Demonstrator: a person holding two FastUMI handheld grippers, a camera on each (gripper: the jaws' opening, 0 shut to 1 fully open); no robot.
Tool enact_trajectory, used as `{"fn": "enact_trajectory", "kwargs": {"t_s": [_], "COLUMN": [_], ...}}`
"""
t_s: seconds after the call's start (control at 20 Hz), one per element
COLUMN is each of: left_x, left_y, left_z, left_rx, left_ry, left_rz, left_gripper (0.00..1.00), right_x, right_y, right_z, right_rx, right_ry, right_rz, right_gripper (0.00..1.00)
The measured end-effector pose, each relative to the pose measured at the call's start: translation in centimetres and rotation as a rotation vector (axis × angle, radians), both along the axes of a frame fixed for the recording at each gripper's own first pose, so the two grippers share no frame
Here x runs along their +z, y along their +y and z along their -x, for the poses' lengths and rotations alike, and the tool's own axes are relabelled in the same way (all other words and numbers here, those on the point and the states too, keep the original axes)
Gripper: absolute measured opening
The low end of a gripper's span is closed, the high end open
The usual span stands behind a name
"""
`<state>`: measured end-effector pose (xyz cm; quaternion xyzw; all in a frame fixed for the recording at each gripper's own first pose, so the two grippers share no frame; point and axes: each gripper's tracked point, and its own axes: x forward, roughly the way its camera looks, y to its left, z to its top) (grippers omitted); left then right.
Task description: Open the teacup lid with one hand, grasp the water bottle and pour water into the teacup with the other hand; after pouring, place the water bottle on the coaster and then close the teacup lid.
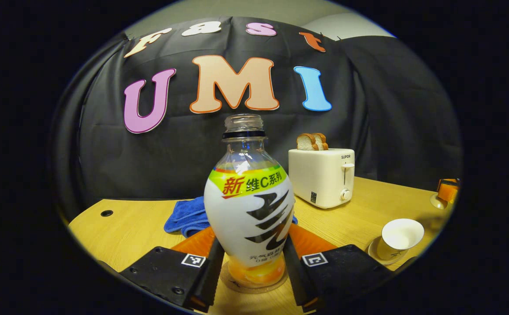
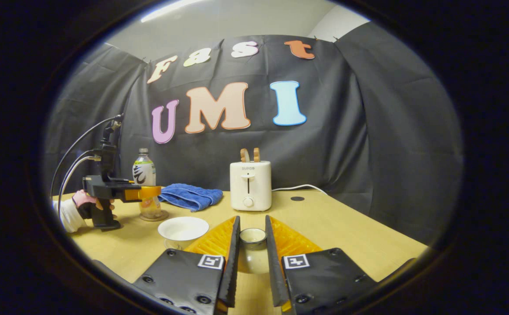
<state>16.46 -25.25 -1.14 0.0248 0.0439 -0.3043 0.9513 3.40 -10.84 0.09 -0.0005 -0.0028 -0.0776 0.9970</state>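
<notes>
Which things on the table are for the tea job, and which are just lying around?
For the job:
clear plastic water bottle with white label
round coaster under it
open white teacup
small white cup lid in the right tool
left tool

Just lying about:
cream toaster with bread slices
blue folded towel

Left gripper view: water bottle (image 1: 248, 210) upright on the coaster (image 1: 254, 286), towel (image 1: 187, 216) behind it at left, toaster (image 1: 322, 176) behind at right holding bread (image 1: 312, 141), open teacup (image 1: 399, 238) on the worktop (image 1: 123, 227) far right.
</notes>
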Motion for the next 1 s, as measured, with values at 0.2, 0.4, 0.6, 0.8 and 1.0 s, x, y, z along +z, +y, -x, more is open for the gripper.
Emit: {"fn": "enact_trajectory", "kwargs": {"t_s": [0.2, 0.4, 0.6, 0.8, 1.0], "left_x": [-0.2, 0.4, 0.2, 0.3, 0.6], "left_y": [0.5, 1.3, 1.9, 2.5, 2.9], "left_z": [0.0, 0.2, 1.0, 2.1, 3.2], "left_rx": [0.012, 0.026, 0.029, 0.034, 0.033], "left_ry": [0.005, -0.007, 0.004, -0.029, -0.039], "left_rz": [-0.002, 0.043, 0.062, 0.051, 0.071], "left_gripper": [0.7, 0.9, 0.92, 0.91, 0.91], "right_x": [0.1, 0.1, 0.0, 0.0, 0.0], "right_y": [-0.1, 0.0, 0.1, 0.0, 0.8], "right_z": [0.1, 0.0, -0.1, 0.0, -0.8], "right_rx": [-0.002, -0.001, 0.001, -0.003, 0.006], "right_ry": [0.0, 0.002, 0.003, 0.002, 0.003], "right_rz": [0.0, 0.0, 0.0, 0.0, 0.0], "right_gripper": [0.36, 0.36, 0.36, 0.35, 0.36]}}
